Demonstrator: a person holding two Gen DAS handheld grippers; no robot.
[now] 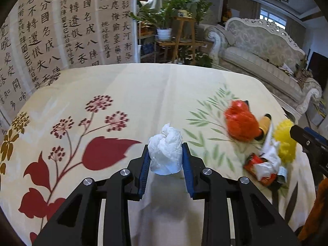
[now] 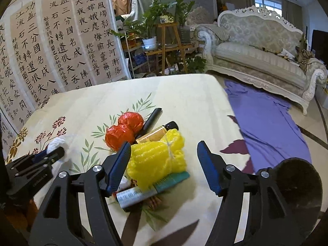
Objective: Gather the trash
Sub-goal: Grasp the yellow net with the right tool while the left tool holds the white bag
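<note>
Clamping a crumpled white tissue wad (image 1: pixel 166 149) between its blue pads, the left gripper (image 1: pixel 165 157) holds that scrap just above the floral tablecloth (image 1: pixel 127 94). Nearby, the right gripper (image 2: pixel 164 164) stands wide, its jaws either side of a yellow mesh bag (image 2: pixel 157 157) without pressing it. Beyond lie a red plastic bundle (image 2: pixel 125 129), a brown bottle (image 2: pixel 157 132) and wrappers, heaped together; collecting looks partway done.

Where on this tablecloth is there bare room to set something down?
Free: the far half of the tablecloth toward the calligraphy screen, and the red-flower corner. Crowded: the right side, where the red bag, yellow bag and tubes pile together.
</note>
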